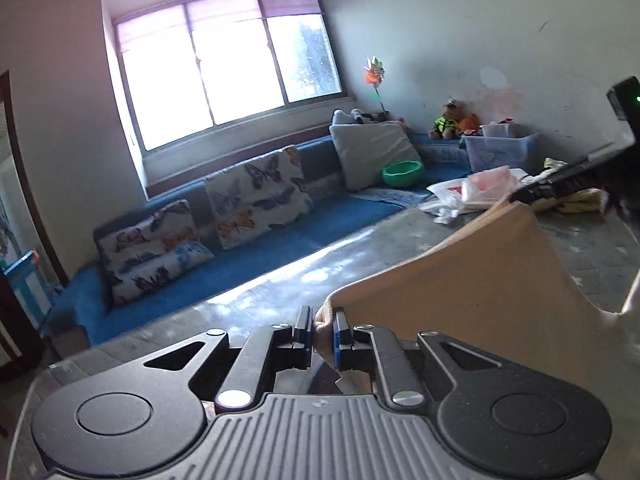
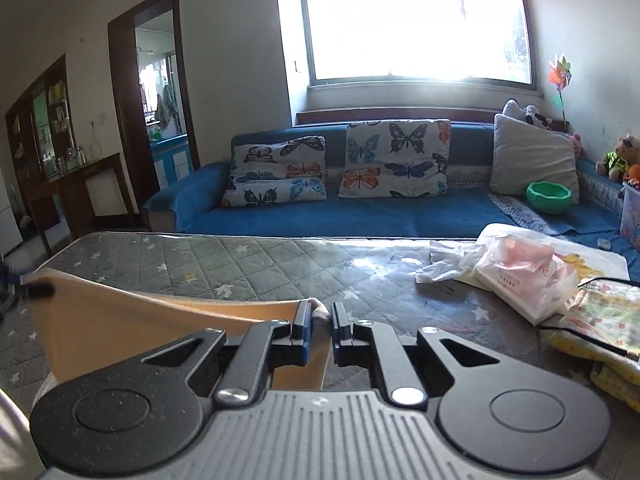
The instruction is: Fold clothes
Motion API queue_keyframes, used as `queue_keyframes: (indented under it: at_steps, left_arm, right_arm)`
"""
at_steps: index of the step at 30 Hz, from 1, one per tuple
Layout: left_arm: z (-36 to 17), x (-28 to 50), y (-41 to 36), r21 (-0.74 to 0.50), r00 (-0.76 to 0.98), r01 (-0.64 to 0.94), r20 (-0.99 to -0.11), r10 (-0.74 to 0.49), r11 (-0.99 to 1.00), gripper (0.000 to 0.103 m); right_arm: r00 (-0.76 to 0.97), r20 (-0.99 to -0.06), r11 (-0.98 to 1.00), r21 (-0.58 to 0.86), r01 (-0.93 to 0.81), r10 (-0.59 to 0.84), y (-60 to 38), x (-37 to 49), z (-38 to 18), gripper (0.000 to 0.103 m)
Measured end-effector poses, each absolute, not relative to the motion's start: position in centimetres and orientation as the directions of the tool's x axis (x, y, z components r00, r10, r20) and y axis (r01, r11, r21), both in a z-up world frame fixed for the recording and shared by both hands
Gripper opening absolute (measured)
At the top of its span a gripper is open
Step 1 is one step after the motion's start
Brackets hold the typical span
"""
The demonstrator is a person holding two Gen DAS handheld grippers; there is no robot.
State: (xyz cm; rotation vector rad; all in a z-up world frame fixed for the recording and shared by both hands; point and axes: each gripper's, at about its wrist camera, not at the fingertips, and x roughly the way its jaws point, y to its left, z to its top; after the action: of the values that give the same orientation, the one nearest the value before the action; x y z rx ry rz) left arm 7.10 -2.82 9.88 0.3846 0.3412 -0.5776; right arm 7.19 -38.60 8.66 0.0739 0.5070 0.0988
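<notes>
- One tan cloth [image 1: 480, 280] hangs stretched above the quilted table [image 2: 248, 264].
- Left gripper [image 1: 323, 334] pinches one corner; right gripper [image 2: 320, 330] pinches the other.
- Plastic bags [image 2: 516, 268] lie beyond; blue sofa [image 2: 360, 212] behind.

The right gripper [image 2: 320, 330] has its jaws closed on a bunched corner of a tan garment [image 2: 120, 320], which stretches taut to the left of the gripper, lifted above the grey star-quilted tabletop [image 2: 240, 264]. To the right of the gripper lie a white plastic bag [image 2: 516, 276] and a yellow floral cloth [image 2: 600, 320]. Beyond it stands a blue sofa [image 2: 360, 212] with butterfly cushions [image 2: 396, 158] and a green bowl [image 2: 549, 197].
</notes>
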Motion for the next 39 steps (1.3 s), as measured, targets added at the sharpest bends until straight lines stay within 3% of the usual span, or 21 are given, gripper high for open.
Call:
queue_keyframes:
  at_steps: [8, 15, 21, 29, 39]
  left_arm:
    - [5.0, 12.3, -5.0, 0.235, 0.737, 0.583, -0.555, -0.385, 0.778, 0.011]
    - [2.1, 15.7, -5.0, 0.179, 0.723, 0.502, -0.625, -0.296, 0.846, 0.014]
    - [3.1, 16.1, -3.4, 0.15, 0.754, 0.41, -0.611, -0.242, 0.899, 0.014]
    - [3.7, 13.0, -6.1, 0.084, 0.679, 0.553, -0.622, -0.39, 0.829, 0.015]
    - [0.9, 16.4, -6.7, 0.075, 0.671, 0.483, -0.673, -0.313, 0.872, 0.017]
  right_arm:
    - [0.837, -0.542, 0.993, 0.121, -0.013, 0.078, -38.9, 11.1, 5.8, 0.009]
    - [0.78, -0.623, 0.989, 0.147, 0.033, 0.066, -39.3, 14.2, 2.4, 0.01]
    - [0.795, -0.605, 0.985, 0.162, 0.06, 0.051, -40.2, 13.7, 2.5, 0.017]
    - [0.759, -0.637, 0.991, 0.076, -0.107, 0.131, -37.3, 12.2, 3.0, 0.017]
    - [0.747, -0.656, 0.994, 0.049, -0.099, 0.107, -36.4, 14.2, 1.1, 0.018]
